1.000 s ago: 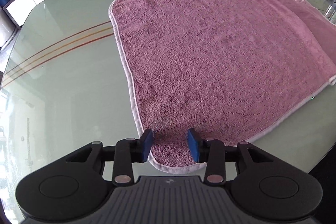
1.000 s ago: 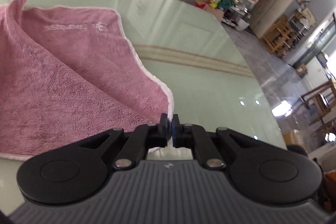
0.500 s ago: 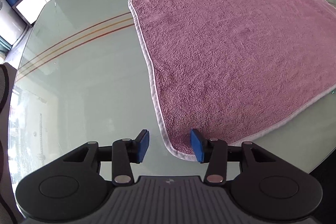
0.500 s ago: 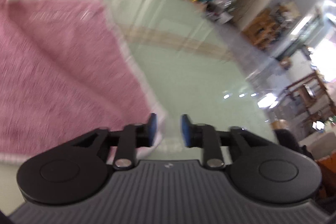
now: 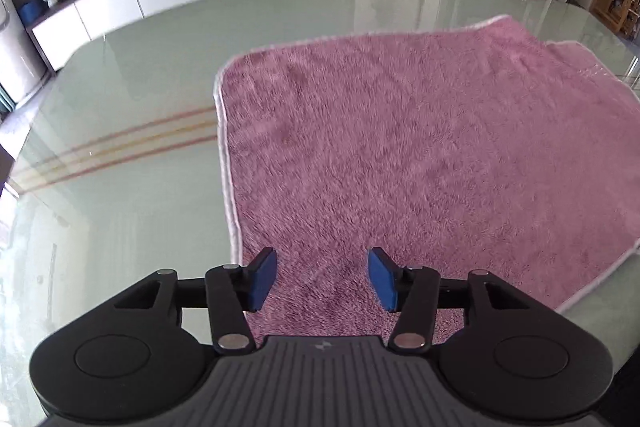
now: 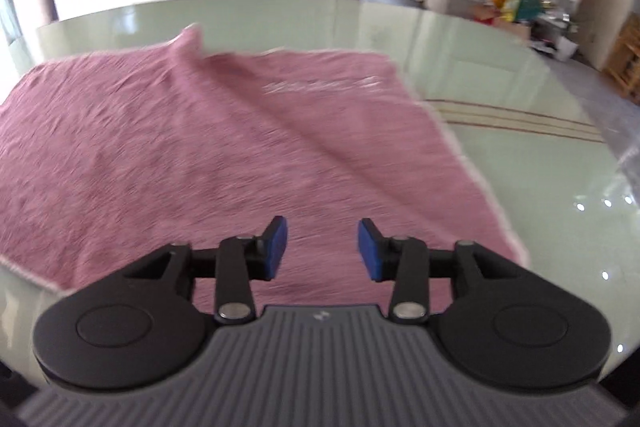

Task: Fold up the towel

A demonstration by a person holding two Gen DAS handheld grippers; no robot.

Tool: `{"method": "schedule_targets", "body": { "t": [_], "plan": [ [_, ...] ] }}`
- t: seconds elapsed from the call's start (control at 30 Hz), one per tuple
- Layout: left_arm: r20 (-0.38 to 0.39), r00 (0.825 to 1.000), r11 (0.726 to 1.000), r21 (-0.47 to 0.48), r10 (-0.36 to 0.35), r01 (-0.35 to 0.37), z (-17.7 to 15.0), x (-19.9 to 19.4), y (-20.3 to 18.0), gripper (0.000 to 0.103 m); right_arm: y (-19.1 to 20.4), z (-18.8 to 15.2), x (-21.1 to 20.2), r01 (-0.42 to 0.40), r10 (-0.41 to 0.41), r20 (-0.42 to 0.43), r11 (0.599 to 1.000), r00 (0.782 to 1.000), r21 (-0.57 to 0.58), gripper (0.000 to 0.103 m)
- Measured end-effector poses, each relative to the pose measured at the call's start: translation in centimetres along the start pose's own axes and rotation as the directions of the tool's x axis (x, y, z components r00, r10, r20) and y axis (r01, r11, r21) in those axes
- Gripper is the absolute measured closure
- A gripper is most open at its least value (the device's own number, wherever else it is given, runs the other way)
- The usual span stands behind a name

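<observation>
With both jaws just opened and nothing between them, my left hand-held gripper (image 5: pixel 322 277) and right hand-held gripper (image 6: pixel 322 249) hover over the pink towel (image 5: pixel 420 155) lying beneath them on the worktop (image 5: pixel 120 227); I'd next pinch matching corners evenly.

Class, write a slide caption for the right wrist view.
Right gripper, jaws just opened, above pink towel on glass table.

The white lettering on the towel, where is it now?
In the right wrist view, the lettering sits upper right of centre on the pink towel, near its far right corner, beside the table's stripes.
</observation>
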State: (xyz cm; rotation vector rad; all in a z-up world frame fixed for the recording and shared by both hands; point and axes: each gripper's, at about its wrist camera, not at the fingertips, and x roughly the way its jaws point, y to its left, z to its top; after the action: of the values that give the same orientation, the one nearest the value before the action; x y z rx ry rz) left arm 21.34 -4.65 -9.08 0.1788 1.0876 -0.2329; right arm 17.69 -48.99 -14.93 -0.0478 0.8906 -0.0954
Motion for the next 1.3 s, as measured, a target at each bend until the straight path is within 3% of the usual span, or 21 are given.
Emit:
{"method": "schedule_targets", "body": {
  "t": [0.1, 0.2, 0.43, 0.6, 0.73, 0.87, 0.97, 1.0, 1.1, 1.3],
  "plan": [
    [-0.005, 1.000, 1.000, -0.001, 0.005, -0.005, -0.7, 0.7, -0.2, 0.047, 1.8, 0.2, 0.9, -0.023, 0.021, -0.053, 0.999, 0.998, -0.045, 0.060],
    [-0.021, 1.000, 1.000, -0.019, 0.008, -0.008, -1.0, 0.7, 0.5, 0.046, 2.4, -0.3, 0.9, -0.031, 0.029, -0.048, 0.999, 0.998, -0.044, 0.060],
    [-0.056, 0.994, 0.996, 0.008, 0.094, -0.093, -2.8, -0.5, 2.3, 0.044, 3.7, -1.0, 0.0, -0.092, 0.088, -0.057, 0.994, 0.994, -0.057, 0.060],
    [-0.075, 0.992, 0.995, -0.011, 0.100, -0.102, -3.9, -0.9, 3.5, 0.044, 4.2, -1.1, -0.2, -0.096, 0.093, -0.057, 0.994, 0.994, -0.061, 0.059],
    [-0.084, 0.991, 0.994, 0.008, 0.108, -0.107, -3.7, -1.1, 3.0, 0.044, 3.6, -0.9, -0.1, -0.094, 0.090, -0.072, 0.995, 0.993, -0.043, 0.051],
    [-0.062, 0.996, 0.997, 0.035, 0.065, -0.063, -2.1, -1.4, 2.2, 0.052, 3.2, -0.6, -0.5, -0.087, 0.085, -0.048, 0.995, 0.995, -0.057, 0.050],
    [0.029, 0.999, 0.999, 0.025, 0.020, -0.020, 0.8, -2.0, 2.0, 0.045, 2.4, 1.0, -1.3, -0.078, 0.079, 0.018, 0.995, 0.997, -0.056, 0.050],
    [0.061, 0.998, 1.000, 0.022, 0.006, -0.008, 1.7, -2.2, 2.0, 0.038, 2.1, 1.9, -1.0, -0.060, 0.062, 0.033, 0.997, 0.998, -0.051, 0.050],
    [0.137, 0.990, 1.000, -0.005, -0.005, 0.006, 5.8, -1.2, 2.0, 0.036, 0.8, 4.6, 0.4, -0.012, 0.014, 0.066, 1.000, 0.998, -0.029, 0.050],
    [0.163, 0.987, 1.000, -0.004, 0.004, -0.004, 10.3, 2.4, 2.0, 0.036, -3.0, 9.7, 4.8, 0.041, -0.047, 0.084, 0.996, 0.995, 0.081, 0.050]
  ]
}}
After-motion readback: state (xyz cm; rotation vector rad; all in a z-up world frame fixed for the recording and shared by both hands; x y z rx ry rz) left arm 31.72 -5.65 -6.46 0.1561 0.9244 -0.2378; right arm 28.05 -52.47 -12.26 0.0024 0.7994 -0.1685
